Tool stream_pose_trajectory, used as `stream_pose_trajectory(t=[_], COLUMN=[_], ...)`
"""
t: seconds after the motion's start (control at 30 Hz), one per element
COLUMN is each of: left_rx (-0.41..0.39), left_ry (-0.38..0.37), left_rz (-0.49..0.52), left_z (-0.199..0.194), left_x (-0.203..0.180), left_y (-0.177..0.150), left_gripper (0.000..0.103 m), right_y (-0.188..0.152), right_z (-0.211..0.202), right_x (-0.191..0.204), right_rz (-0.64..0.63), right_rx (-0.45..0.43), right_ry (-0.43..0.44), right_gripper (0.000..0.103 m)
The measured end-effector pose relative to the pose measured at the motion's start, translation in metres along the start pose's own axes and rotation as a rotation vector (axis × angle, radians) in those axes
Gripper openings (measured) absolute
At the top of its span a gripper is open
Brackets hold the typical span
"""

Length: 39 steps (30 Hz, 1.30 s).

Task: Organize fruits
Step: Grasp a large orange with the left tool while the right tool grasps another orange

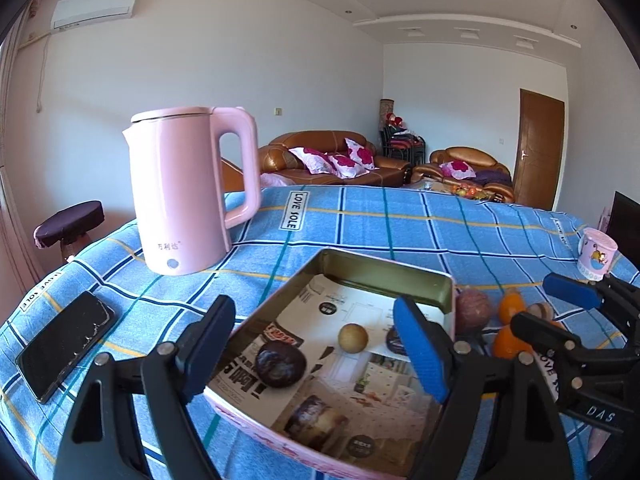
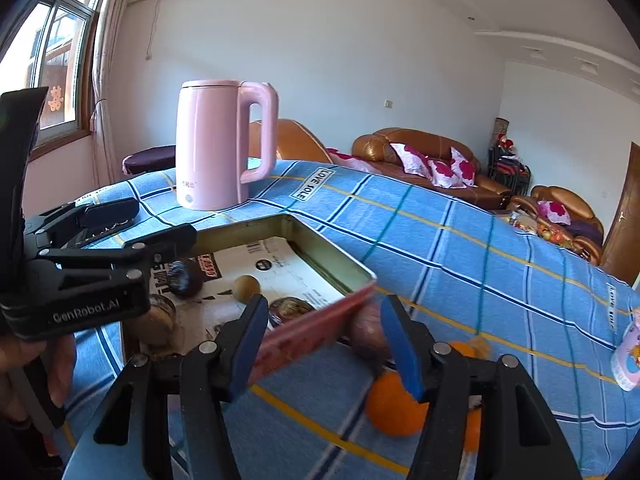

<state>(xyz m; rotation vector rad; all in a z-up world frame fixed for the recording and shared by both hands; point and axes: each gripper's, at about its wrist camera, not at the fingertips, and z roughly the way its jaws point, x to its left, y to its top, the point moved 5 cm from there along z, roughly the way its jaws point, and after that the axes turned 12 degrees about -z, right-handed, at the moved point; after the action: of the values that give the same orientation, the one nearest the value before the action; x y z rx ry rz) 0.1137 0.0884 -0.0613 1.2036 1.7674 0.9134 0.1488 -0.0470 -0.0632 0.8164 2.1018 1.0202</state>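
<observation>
Both the left gripper (image 1: 320, 344) and the right gripper (image 2: 324, 344) are black plastic clamp-like frames with round silver rivets at the joints and flat blue textured pads on the fingers (image 1: 420, 356), one body lettered "GenRobot.AI" in white, the other "DAS".

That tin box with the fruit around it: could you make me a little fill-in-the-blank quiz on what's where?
1. Inside the tin box lie ____ fruits, one dark and one tan.
2. The oranges lie ____ the box, on the cloth.
3. The kettle behind the box is ____ in colour.
4. The left tongs stand ____ over the box, gripping nothing.

Missing words: two; outside; pink; open
</observation>
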Motion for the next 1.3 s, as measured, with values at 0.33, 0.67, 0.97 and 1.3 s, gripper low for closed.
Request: stream_pose_trajectory(t=[0.33,0.67,0.97,1.3], left_rx=[0.062,0.185,0.346,0.461], left_ry=[-0.109,-0.167,-0.243,-0.279], left_rz=[0.105,0.188,0.251,0.21], left_z=[0.001,0.024,0.044,0.063], left_x=[-0.071,-0.122,-0.157,-0.158], left_y=[-0.021,-0.044,-0.066,-0.075], left_gripper=[0.084,0.083,0.069,0.049], right_y=[-0.062,-0.078,-0.086,-0.085], right_z=[-0.039,-0.037,-0.033,-0.027], right_x=[-0.088,-0.115,-0.121,-0.119], right_rz=[0.171,0.28,0.33,0.318], right_rx=[0.081,0.121,0.152,0.171], right_ry=[-0.186,-0.177,-0.165,-0.154], right_gripper=[0.07,0.07,0.07,0.07])
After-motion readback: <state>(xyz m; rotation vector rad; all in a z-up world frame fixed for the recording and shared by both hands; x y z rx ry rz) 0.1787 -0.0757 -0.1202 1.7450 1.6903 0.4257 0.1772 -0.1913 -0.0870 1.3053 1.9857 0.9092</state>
